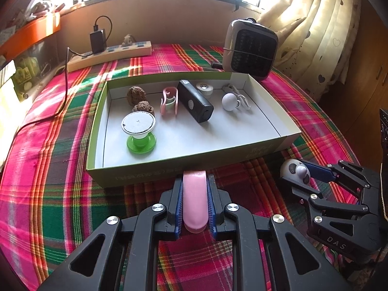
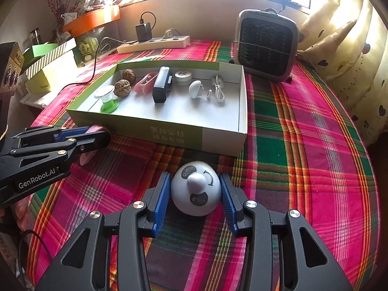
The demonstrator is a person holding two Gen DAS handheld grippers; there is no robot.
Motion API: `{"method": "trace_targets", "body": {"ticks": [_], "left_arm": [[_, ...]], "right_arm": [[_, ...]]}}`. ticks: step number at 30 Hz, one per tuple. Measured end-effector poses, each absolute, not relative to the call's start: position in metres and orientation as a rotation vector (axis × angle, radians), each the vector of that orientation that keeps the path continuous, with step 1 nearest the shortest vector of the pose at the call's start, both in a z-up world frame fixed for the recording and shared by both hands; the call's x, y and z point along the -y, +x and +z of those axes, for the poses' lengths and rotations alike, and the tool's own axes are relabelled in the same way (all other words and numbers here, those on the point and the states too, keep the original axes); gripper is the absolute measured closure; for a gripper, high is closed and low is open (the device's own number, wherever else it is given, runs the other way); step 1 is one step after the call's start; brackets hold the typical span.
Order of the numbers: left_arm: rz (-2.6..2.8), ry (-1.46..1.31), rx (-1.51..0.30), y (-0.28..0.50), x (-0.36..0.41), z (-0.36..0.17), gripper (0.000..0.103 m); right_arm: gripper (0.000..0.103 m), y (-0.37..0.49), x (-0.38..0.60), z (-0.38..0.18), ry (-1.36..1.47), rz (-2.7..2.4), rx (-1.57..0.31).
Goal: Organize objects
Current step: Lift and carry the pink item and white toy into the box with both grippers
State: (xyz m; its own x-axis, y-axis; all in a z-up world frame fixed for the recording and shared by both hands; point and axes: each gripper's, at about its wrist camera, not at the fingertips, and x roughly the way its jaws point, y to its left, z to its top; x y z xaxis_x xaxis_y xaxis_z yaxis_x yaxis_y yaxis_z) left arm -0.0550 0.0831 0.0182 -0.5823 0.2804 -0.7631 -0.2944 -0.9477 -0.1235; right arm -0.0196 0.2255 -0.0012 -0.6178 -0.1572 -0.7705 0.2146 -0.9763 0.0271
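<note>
Left gripper [image 1: 195,201] pinches a pink bar [image 1: 194,201]: smooth, glossy, rounded at both ends, plastic or silicone by the look. Its long axis runs along the fingers, and the far end pokes past the tips to just short of the near wall of the box [image 1: 135,173]. Right gripper [image 2: 196,194] has its blue ribbed pads [image 2: 161,197] set on either side of a white dome toy [image 2: 196,190]; the right pad looks in contact, but on the left I cannot tell touching from a hair apart. The dome is hard, shiny, printed with black patches and a curved line, with a pale nub in the middle facing the camera. It sits on the plaid cloth [image 2: 303,145], just outside the box's near right corner. Key relation: the box lies straight ahead of both jaws, and the left one is nearer the wall. Judgement: the bar needs only a lift over the low cardboard wall and a forward carry onto the bare near floor. Box is shallow, with a green outside and a white inside. Already in it: green spool [image 1: 140,131], two wrinkled walnuts [image 1: 137,94], pink clip [image 1: 169,103], black matte block [image 1: 195,104], white plug [image 1: 229,101] with cord. Risk: the dome's curved, slick sides may squirt from flat pads.
</note>
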Motion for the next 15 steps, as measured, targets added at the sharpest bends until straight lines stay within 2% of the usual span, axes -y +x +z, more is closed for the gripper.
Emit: {"method": "trace_targets", "body": {"ticks": [15], "left_arm": [[2.549, -1.160, -0.026, -0.042, -0.079, 0.036, 0.087]], "right_arm": [[0.061, -0.011, -0.226, 0.016, 1.196, -2.673, -0.076]]}}
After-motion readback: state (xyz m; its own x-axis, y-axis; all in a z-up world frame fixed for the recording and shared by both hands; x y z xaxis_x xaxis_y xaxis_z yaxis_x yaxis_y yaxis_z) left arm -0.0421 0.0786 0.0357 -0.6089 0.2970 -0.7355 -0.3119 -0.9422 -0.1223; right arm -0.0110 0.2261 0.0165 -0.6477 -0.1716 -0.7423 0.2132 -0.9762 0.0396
